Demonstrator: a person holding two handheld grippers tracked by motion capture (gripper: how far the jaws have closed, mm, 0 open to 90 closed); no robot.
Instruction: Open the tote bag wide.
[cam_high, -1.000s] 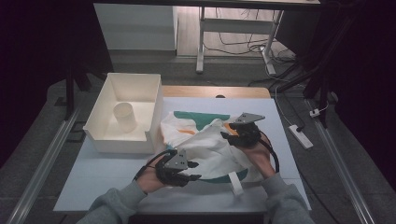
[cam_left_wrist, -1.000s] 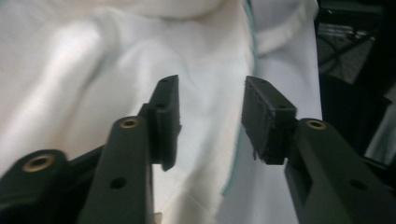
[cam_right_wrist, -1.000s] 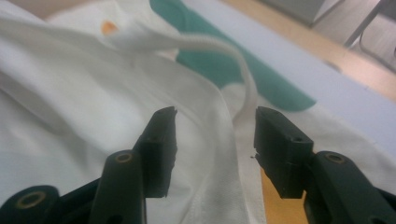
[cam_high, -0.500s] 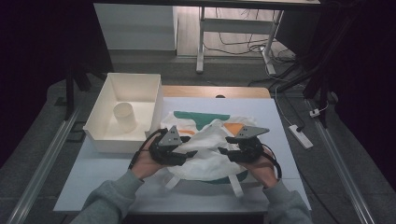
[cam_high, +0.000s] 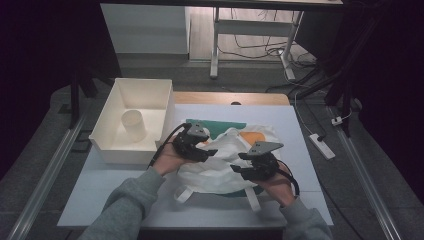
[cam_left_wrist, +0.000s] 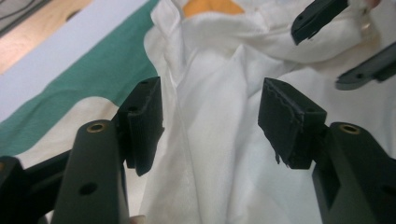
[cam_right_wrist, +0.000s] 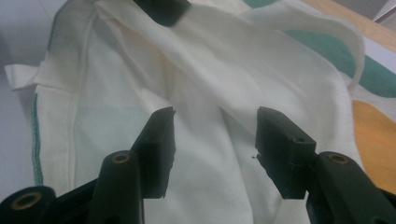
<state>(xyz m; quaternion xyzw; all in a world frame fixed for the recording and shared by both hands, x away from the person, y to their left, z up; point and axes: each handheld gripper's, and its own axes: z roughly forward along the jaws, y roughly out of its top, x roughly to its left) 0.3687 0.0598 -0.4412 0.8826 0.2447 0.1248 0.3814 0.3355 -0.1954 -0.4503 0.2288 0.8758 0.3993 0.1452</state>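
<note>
A crumpled white cloth bag (cam_high: 220, 167) with straps lies on the table (cam_high: 115, 195), over a sheet printed in green and orange (cam_high: 220, 127). My left gripper (cam_high: 211, 151) hovers at the bag's left side. Its jaws have just been opening and stand apart over a fold of the cloth (cam_left_wrist: 210, 140), the pads not pressing it; the left gripper (cam_left_wrist: 210, 112) holds nothing. My right gripper (cam_high: 236, 164) is at the bag's right front, pointing left. In its own view the right gripper (cam_right_wrist: 215, 140) is open above the white cloth (cam_right_wrist: 196, 84), holding nothing.
A white bin (cam_high: 107, 145) with a pale cup (cam_high: 134, 124) inside stands at the table's left. A wooden strip (cam_high: 230, 98) runs along the far edge. A power strip (cam_high: 322, 145) lies on the floor to the right.
The left gripper moved away from the person, up along the bag's left side, and its jaws widened. The right gripper came toward the person from the bag's far right. The cloth has bunched up.
</note>
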